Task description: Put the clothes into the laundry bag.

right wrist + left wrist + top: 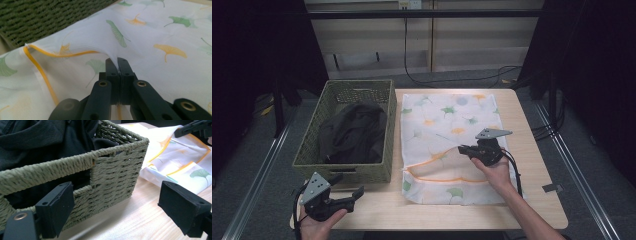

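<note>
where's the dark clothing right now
In the high view the dark clothing lies bundled inside the green woven basket on the table's left side, right beside the leaf-print mesh bag.

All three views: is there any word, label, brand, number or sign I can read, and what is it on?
No readable text anywhere.
The mesh bag carries only a leaf print and orange trim, no lettering.
The woven basket and the dark garment in it show no label.
A small pale tag at the top of the high view is too small to read.
</note>
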`<control>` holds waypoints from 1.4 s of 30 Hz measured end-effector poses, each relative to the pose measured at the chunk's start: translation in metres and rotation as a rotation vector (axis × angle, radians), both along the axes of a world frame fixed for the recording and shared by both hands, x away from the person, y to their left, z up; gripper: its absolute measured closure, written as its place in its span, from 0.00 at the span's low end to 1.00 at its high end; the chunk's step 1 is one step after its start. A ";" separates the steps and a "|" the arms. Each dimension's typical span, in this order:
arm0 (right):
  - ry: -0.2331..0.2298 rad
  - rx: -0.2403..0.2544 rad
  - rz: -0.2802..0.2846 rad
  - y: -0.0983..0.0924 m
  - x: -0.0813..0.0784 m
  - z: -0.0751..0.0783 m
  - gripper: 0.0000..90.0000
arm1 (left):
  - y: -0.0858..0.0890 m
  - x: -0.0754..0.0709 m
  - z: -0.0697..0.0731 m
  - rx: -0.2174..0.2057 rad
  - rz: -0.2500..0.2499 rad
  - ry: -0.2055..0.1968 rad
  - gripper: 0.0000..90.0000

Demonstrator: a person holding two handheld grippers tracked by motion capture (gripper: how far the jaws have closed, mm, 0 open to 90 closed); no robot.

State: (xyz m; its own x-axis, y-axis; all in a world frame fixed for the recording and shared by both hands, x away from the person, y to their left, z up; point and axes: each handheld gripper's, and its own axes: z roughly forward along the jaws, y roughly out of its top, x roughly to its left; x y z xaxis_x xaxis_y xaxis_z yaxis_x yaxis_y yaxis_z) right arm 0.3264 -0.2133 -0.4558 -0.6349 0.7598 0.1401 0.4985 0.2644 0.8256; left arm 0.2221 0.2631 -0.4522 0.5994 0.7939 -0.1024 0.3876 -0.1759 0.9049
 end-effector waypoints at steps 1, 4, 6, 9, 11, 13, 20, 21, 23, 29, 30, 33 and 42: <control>0.000 0.000 0.000 0.000 0.000 0.000 0.99 | 0.000 0.000 0.000 0.000 0.000 0.000 0.14; -0.024 0.042 -0.004 -0.002 0.000 0.006 0.99 | 0.001 0.000 0.003 0.004 0.012 0.000 0.14; -0.026 0.067 -0.007 -0.004 0.000 0.009 0.99 | 0.000 0.002 0.004 -0.007 0.018 0.002 0.14; -0.036 0.076 -0.007 -0.005 0.001 0.012 0.99 | 0.003 0.006 0.012 0.010 0.012 -0.006 0.14; -0.040 0.077 -0.006 -0.006 0.001 0.015 0.99 | 0.004 0.007 0.018 0.012 0.030 -0.016 0.14; -0.049 0.083 -0.007 -0.007 0.001 0.019 0.99 | 0.006 0.010 0.024 0.039 0.019 -0.025 0.14; -0.093 0.071 -0.033 -0.009 0.009 0.031 0.99 | 0.012 0.026 0.043 0.028 0.021 -0.033 0.14; -0.099 0.077 -0.038 -0.009 0.010 0.032 0.99 | 0.012 0.030 0.047 0.030 0.028 -0.030 0.14; -0.104 0.089 -0.036 -0.009 0.010 0.032 0.99 | 0.013 0.037 0.054 0.024 0.042 -0.035 0.14; -0.093 0.073 -0.018 -0.006 0.012 0.027 0.99 | 0.017 0.074 0.082 0.025 0.036 -0.026 0.14; -0.094 0.071 -0.017 -0.005 0.012 0.027 0.99 | 0.019 0.082 0.085 0.013 0.038 -0.015 0.14; -0.093 0.068 -0.011 -0.005 0.011 0.027 0.99 | 0.024 0.105 0.092 0.005 0.055 0.006 0.14; -0.090 0.051 0.001 -0.003 0.012 0.024 0.99 | 0.016 0.159 0.075 0.077 0.057 0.174 0.10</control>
State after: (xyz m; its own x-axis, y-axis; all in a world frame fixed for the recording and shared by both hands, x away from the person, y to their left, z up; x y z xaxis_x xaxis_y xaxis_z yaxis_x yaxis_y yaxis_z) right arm 0.3388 -0.2158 -0.4321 -0.6474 0.7525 0.1211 0.4217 0.2212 0.8794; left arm 0.3811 0.2787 -0.3772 0.5315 0.8357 -0.1383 0.5482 -0.2149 0.8083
